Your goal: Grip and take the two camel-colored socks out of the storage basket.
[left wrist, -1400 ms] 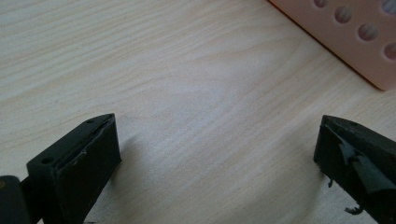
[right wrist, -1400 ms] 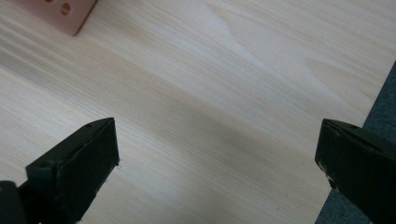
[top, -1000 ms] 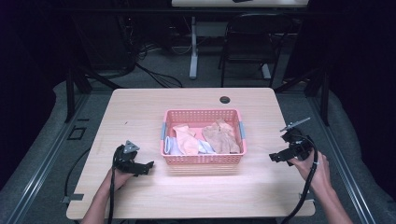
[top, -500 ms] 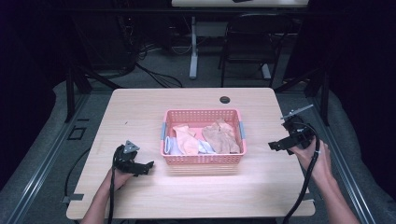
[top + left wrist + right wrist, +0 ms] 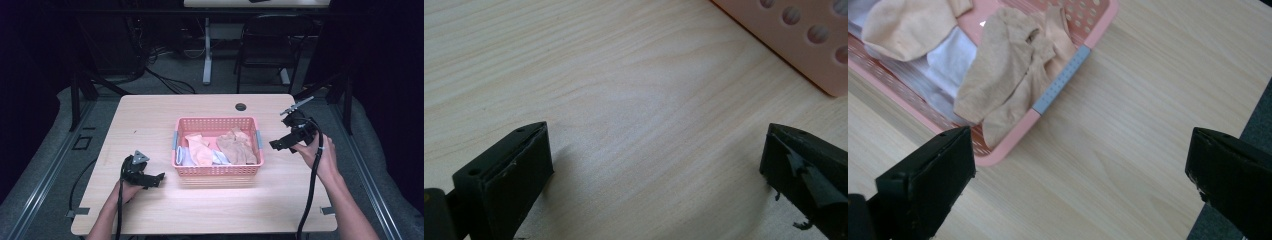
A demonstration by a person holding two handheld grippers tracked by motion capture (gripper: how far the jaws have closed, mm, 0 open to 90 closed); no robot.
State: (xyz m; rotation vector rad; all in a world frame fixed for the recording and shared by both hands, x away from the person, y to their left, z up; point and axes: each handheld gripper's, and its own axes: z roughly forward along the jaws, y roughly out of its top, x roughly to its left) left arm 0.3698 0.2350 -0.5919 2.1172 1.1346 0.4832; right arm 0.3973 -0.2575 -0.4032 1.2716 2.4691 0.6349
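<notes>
Dark room, grey floor [image 5: 45, 165], chair [image 5: 265, 45]

We hold our left gripper [image 5: 159, 177] low, jaws spread wide and empty; our right gripper [image 5: 272, 145] is raised, tilted downward, jaws likewise wide apart.

Table [image 5: 150, 120] lit from above, surroundings dark, gripper views sharp, soft shadows

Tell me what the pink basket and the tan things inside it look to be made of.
Basket: likely moulded plastic, matte pink, going by its walls pierced with even rows of round holes and its smooth rounded rim.
Tan pieces: soft knit fabric, probably socks; they lie limp and creased, with a fine fuzzy weave.
</notes>
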